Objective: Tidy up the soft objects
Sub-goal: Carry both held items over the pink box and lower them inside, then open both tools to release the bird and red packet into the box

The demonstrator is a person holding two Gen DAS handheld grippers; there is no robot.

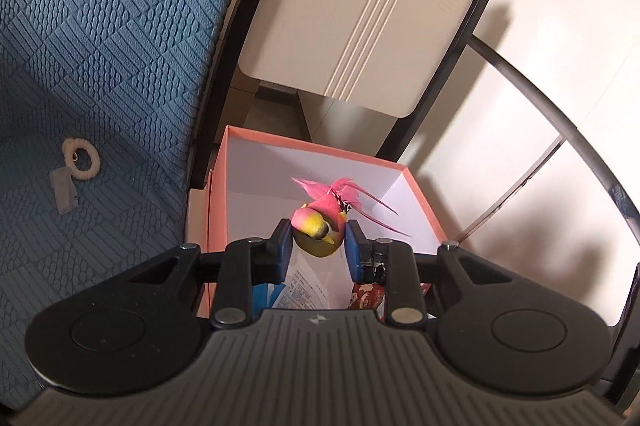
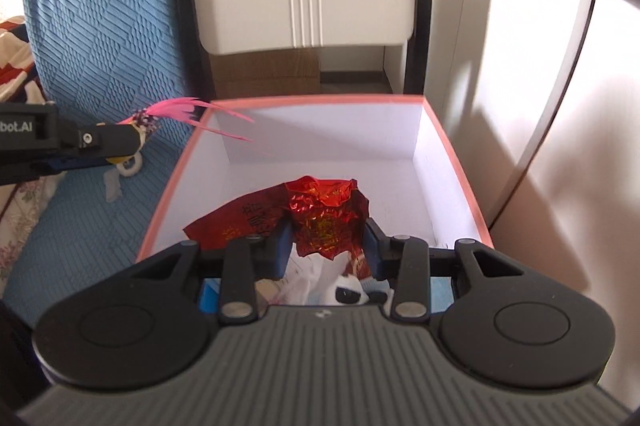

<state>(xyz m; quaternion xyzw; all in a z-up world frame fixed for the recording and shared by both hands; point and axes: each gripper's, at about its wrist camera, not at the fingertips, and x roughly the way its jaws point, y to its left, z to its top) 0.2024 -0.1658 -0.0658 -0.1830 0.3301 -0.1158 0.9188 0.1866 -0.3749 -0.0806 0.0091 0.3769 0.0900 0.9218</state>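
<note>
My left gripper [image 1: 318, 244] is shut on a small pink and yellow toy bird [image 1: 320, 224] with pink feathers, held above the near left part of a pink-rimmed white box [image 1: 420, 186]. In the right wrist view the left gripper [image 2: 132, 142] and the bird's feathers [image 2: 180, 110] hang just left of the box rim [image 2: 168, 186]. My right gripper [image 2: 326, 244] is shut on a crumpled red foil wrapper [image 2: 324, 214] over the box's near end. A black-and-white plush [image 2: 348, 290] and papers lie in the box below.
A blue quilted sofa [image 1: 100, 46] is on the left, with a white ring toy [image 1: 82, 158] on it. A beige chair back [image 1: 360, 6] with a black frame stands behind the box. A curved black rail [image 1: 560, 130] runs on the right.
</note>
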